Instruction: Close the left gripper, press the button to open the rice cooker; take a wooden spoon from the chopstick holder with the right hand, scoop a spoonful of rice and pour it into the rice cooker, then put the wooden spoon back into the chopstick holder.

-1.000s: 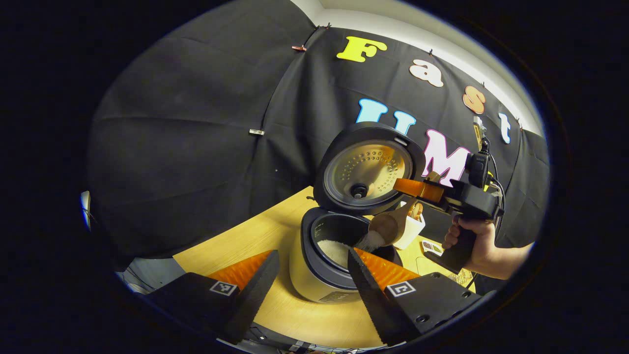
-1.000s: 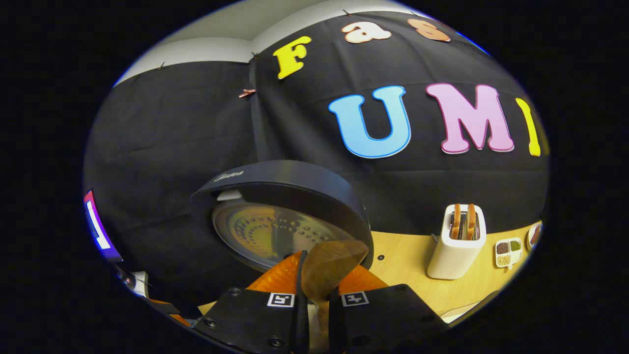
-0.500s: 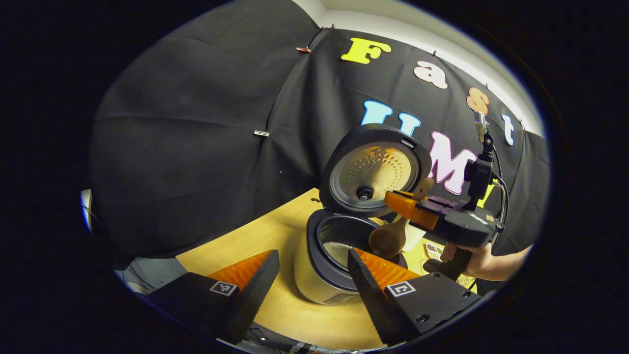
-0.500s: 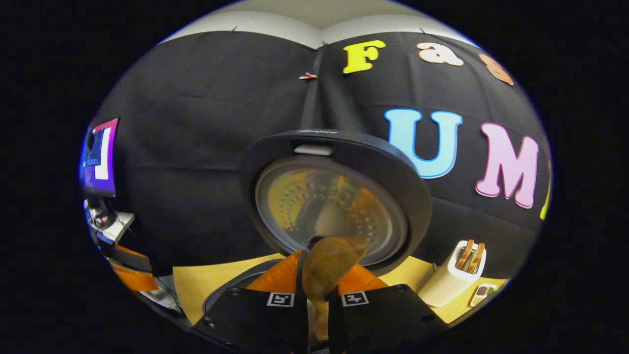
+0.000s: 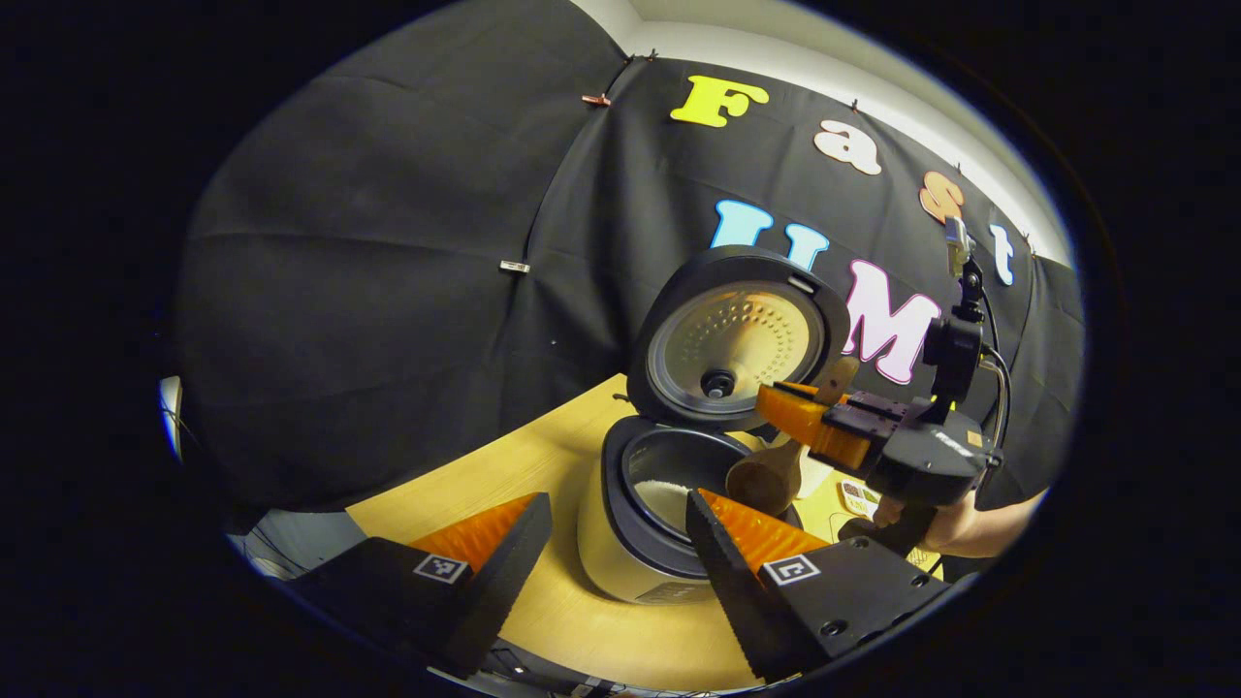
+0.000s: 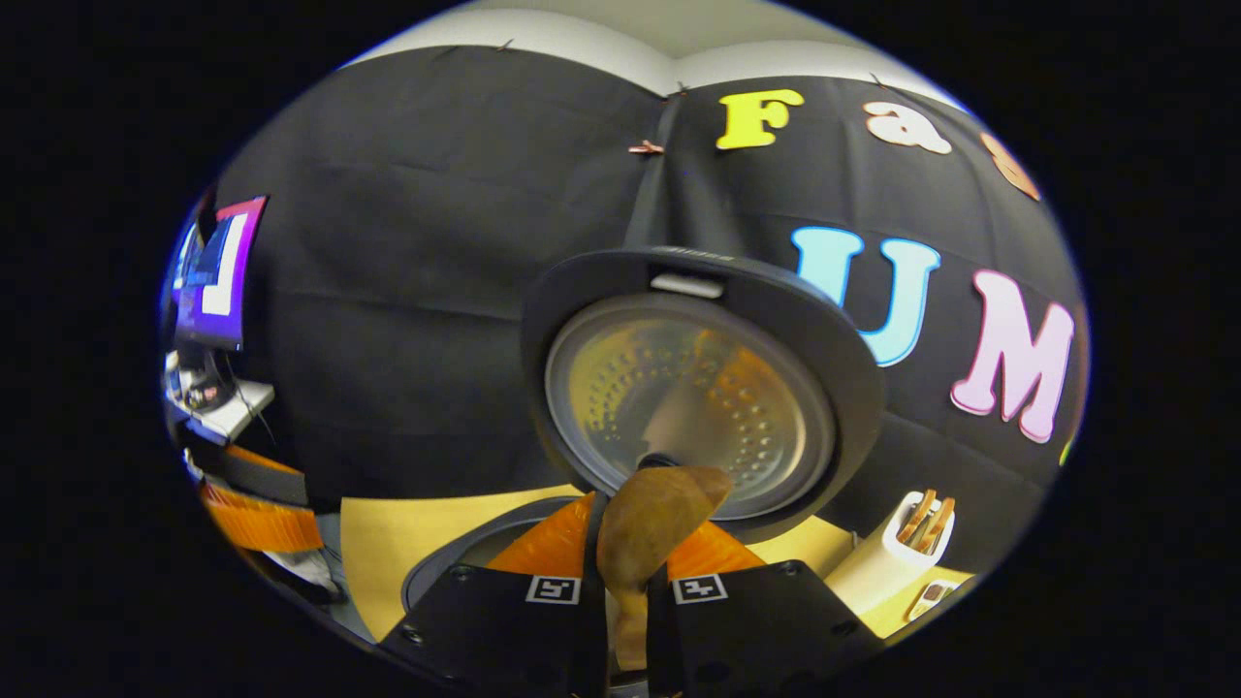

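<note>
One rice cooker (image 5: 648,523) is standing on the wooden table (image 5: 543,456) with its lid (image 5: 739,337) tipped up and white rice (image 5: 663,496) lying in the pot. The left gripper (image 5: 609,543) is hanging in front of it, jaws well apart and holding nothing. The right gripper (image 6: 626,591) is clamping the wooden spoon (image 5: 766,477) by its handle, bowl hanging over the pot's rim (seemingly emptied); carrying it across upright and lowering it handle-down into the white chopstick holder (image 6: 894,555) should avoid snagging the utensils there.

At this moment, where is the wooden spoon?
In the left gripper view the wooden spoon hangs bowl-down over the open rice cooker, at its right rim, pinched in the right gripper below the raised lid.
</note>
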The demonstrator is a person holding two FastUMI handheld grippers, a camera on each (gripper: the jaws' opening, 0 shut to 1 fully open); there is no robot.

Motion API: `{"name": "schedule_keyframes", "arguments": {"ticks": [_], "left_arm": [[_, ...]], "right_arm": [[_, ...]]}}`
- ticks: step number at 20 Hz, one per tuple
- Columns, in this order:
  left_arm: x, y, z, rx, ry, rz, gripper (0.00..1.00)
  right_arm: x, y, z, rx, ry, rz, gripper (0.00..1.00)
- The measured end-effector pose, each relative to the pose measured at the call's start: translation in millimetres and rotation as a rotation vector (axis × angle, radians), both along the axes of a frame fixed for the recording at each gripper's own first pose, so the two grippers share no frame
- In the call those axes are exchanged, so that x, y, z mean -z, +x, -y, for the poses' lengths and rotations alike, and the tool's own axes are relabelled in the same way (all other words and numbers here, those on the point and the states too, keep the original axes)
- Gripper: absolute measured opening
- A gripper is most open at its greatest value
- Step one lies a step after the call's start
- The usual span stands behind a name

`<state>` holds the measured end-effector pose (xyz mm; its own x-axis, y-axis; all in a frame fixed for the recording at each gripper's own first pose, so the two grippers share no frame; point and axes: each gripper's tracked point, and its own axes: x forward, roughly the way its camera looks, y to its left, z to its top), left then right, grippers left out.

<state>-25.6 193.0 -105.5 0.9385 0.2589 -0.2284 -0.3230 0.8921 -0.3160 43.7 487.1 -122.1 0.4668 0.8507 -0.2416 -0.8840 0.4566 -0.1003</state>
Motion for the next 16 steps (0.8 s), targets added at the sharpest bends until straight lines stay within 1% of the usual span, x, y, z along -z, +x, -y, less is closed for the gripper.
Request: {"name": "schedule_keyframes", "arguments": {"ticks": [2, 3, 4, 7, 10, 13, 16], "left_arm": [[-4, 3, 7, 0.012, 0.008, 0.003, 0.95], [-7, 5, 12, 0.021, 0.012, 0.005, 0.91], [-9, 8, 17, 0.030, 0.017, 0.008, 0.95], [-17, 16, 33, 0.053, 0.029, 0.016, 0.95], [-29, 26, 56, 0.081, 0.045, 0.033, 0.95], [-38, 36, 78, 0.103, 0.078, 0.032, 0.95], [-50, 45, 101, 0.100, 0.087, 0.049, 0.95]], "right_arm": [[-19, 14, 11, 0.066, 0.061, -0.059, 0.19], [-30, 20, 20, 0.098, 0.091, -0.079, 0.19], [-41, 27, 32, 0.130, 0.123, -0.091, 0.20], [-70, 46, 74, 0.223, 0.204, -0.128, 0.19], [-81, 69, 131, 0.338, 0.244, -0.165, 0.19], [-91, 100, 197, 0.469, 0.283, -0.196, 0.19], [-96, 126, 269, 0.609, 0.329, -0.235, 0.19]]}}
